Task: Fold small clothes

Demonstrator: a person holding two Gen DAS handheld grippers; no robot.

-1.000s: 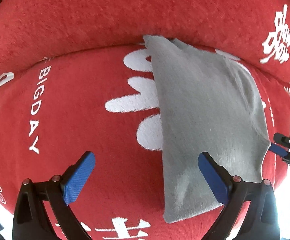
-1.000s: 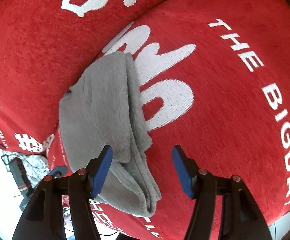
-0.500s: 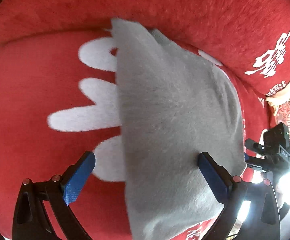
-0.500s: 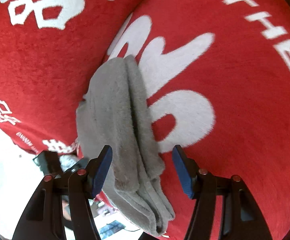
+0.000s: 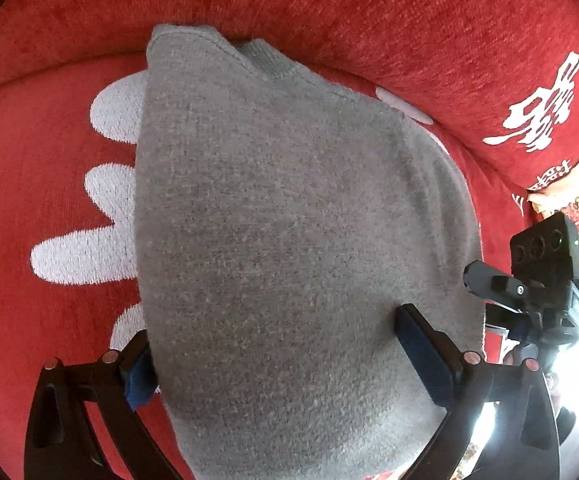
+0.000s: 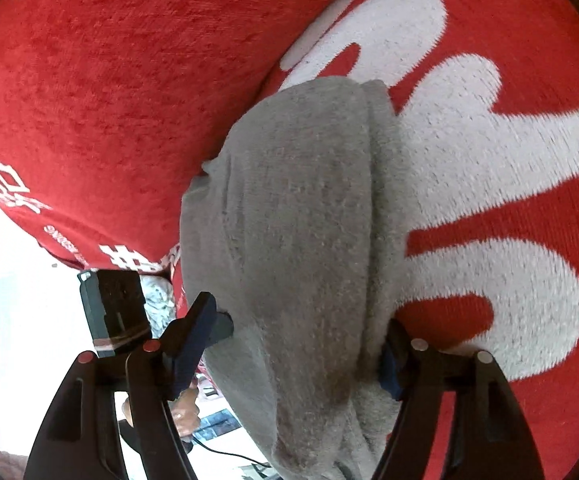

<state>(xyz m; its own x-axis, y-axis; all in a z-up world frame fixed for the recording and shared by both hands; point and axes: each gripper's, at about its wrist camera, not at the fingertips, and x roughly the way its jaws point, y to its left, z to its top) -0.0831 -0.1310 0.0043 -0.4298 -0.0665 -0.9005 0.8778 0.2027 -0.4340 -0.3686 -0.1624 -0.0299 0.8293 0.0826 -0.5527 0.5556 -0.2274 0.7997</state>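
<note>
1. Nearest in the left wrist view, the left gripper (image 5: 273,354) straddles the folded grey fleece garment (image 5: 289,240), jaws wide and closing, pads not yet pressing.
2. The right gripper (image 6: 301,344) straddles the garment's thick folded edge at 6 o'clock, jaws half-wide and opening.
3. Judged step: gripping the near end; the next fold needs both grippers clamped, then lifted toward 12 o'clock.
4. Beyond, the red plush sofa cover (image 5: 369,8) bears white characters; small print at 3 o'clock is too small to read.
</note>
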